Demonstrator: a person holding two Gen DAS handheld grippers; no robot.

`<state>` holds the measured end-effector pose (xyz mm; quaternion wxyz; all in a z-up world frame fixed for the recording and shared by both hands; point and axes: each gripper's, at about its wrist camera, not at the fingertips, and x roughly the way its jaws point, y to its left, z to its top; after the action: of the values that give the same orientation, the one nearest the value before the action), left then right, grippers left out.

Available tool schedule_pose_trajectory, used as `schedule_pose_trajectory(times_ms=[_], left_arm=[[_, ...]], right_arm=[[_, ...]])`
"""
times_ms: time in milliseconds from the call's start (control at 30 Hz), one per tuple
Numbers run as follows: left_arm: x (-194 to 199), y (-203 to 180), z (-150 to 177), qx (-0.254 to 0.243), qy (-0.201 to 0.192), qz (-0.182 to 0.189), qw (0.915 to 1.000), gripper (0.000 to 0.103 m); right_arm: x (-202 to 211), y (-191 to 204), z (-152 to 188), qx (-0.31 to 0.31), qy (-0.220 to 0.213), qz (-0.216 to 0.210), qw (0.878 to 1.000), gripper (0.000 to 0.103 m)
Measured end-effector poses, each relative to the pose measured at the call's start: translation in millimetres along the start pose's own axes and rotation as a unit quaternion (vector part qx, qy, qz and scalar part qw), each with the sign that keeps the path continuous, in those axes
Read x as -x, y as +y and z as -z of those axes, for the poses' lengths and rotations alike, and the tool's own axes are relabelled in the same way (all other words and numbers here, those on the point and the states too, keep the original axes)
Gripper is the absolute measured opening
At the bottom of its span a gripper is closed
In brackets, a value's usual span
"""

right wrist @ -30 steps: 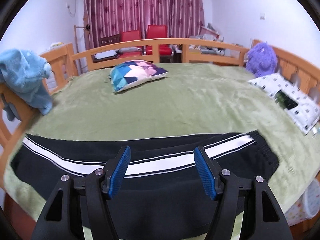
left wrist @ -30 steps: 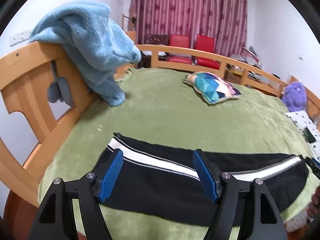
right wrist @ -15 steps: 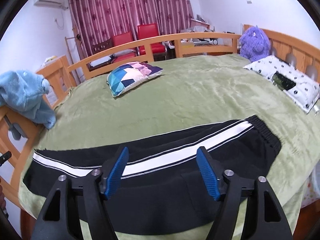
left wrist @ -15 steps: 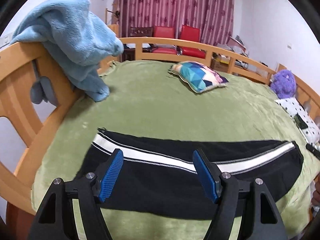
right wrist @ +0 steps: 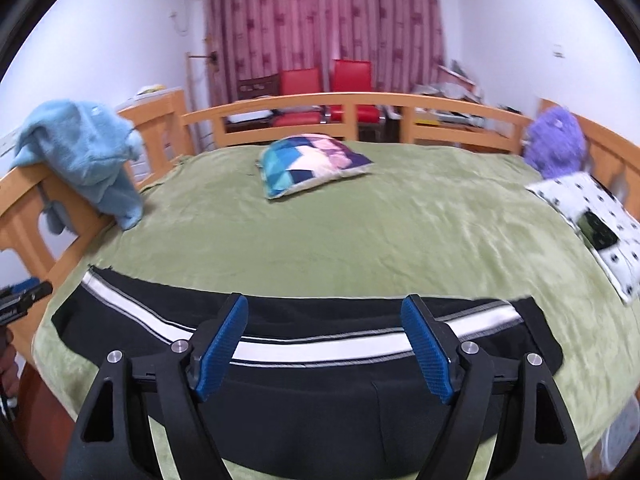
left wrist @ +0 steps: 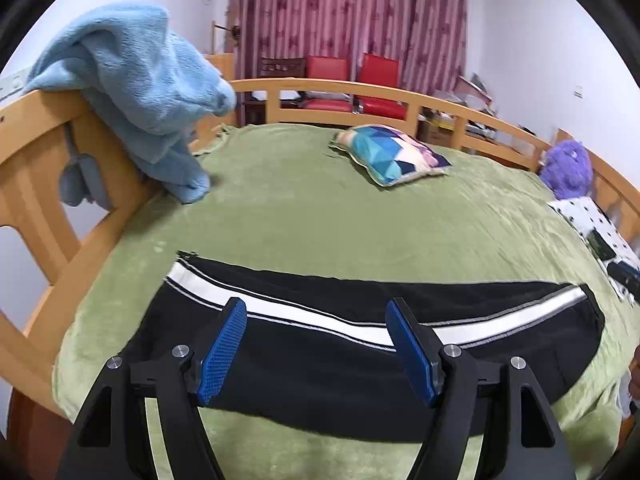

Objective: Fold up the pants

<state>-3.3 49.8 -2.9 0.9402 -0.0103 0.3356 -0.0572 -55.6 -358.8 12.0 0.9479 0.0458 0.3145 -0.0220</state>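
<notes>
Black pants [left wrist: 320,364] with a white side stripe lie flat across the near edge of the green bed, legs stacked, cuffs at the left and waistband at the right. They also show in the right wrist view [right wrist: 320,392]. My left gripper [left wrist: 316,340] is open and empty, hovering above the leg half of the pants. My right gripper [right wrist: 324,344] is open and empty above the middle of the pants. The tip of the left gripper [right wrist: 24,300] shows at the left edge of the right wrist view.
The green blanket [left wrist: 340,220] covers the bed inside a wooden rail [left wrist: 36,152]. A blue towel [left wrist: 136,80] hangs on the left rail. A patterned pillow [left wrist: 392,156], a purple plush [left wrist: 568,168] and a spotted pillow [right wrist: 596,228] lie farther back and right.
Both grippers have drawn back and risen slightly, so more of the pants shows in each view. The pants lie as before. Both grippers stay open.
</notes>
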Motion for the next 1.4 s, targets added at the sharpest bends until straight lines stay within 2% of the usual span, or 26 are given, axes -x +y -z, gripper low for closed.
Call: schedule_pose_trajectory(times_ms=[200,400,567,767,1000,1167,1300,1400], left_arm=[[4,30,-15,0.048,-0.003,-0.034,0.9983,0.070],[16,65,-24,0.053,-0.014,-0.090,0.9944,0.071],[27,98,-26,0.065,-0.020,-0.103,0.9923,0.071],[19,108,-35,0.053,-0.030,-0.069,0.9957,0.071],[-3,82,-44,0.008,-0.035,0.009,0.9993,0.071],[-15,61,-44,-0.020,-0.032,0.053,0.9979,0.071],[-19,50,-36,-0.027,-0.028,0.068,0.9969,0.071],[-19,45,-31,-0.031,-0.025,0.075,0.9964,0.071]], right_arm=[[-43,9,3,0.029,0.033,-0.019,0.999,0.079],[-78,8,17,0.025,0.062,-0.046,0.997,0.079],[-87,15,26,0.027,0.067,-0.043,0.996,0.079],[-72,21,29,0.012,0.068,-0.016,0.997,0.079],[-21,34,22,0.016,0.053,0.037,0.998,0.079],[8,31,15,-0.008,0.044,0.052,0.998,0.079],[20,29,17,-0.015,0.045,0.070,0.996,0.079],[28,27,20,-0.023,0.044,0.063,0.997,0.079]])
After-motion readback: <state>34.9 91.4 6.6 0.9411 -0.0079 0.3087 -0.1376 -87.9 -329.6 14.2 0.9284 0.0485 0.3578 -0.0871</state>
